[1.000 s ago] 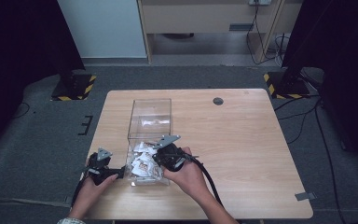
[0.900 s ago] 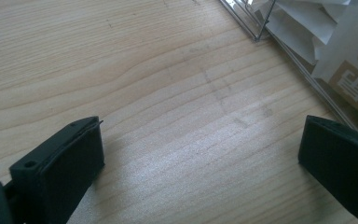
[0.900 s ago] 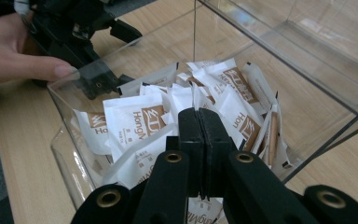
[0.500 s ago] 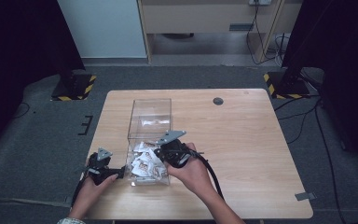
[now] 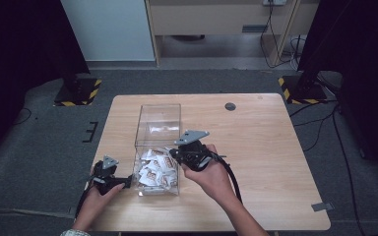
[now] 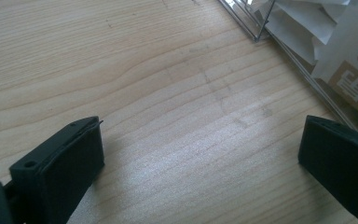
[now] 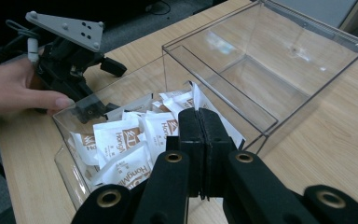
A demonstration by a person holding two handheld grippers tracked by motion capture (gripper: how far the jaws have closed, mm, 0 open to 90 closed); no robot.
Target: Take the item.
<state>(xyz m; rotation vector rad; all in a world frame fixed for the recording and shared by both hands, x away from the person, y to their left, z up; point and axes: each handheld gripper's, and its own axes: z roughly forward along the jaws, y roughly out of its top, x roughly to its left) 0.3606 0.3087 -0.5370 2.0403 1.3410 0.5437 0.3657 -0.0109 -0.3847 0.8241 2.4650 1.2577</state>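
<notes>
A clear plastic box (image 5: pixel 158 105) stands on the wooden table (image 5: pixel 266 162), split by a divider. Its near half holds several white and brown sachets (image 5: pixel 153 169); the far half looks empty. My right gripper (image 5: pixel 171 153) hovers at the box's right wall, above the sachets (image 7: pixel 121 140), jaws shut (image 7: pixel 199 126) with nothing visible between them. My left gripper (image 5: pixel 127 183) rests low on the table just left of the box's near corner, open. In its own view the left gripper (image 6: pixel 200 154) spans bare wood, the box wall and sachets (image 6: pixel 349 70) at upper right.
A small dark round disc (image 5: pixel 231 106) sits near the table's far edge. Bare tabletop stretches to the right of the box. Yellow-and-black striped stand bases (image 5: pixel 76 93) (image 5: pixel 300 88) rest on the grey floor beyond the far corners.
My right gripper has lifted and drawn slightly right and away from the sachets. The left gripper has stayed put.
</notes>
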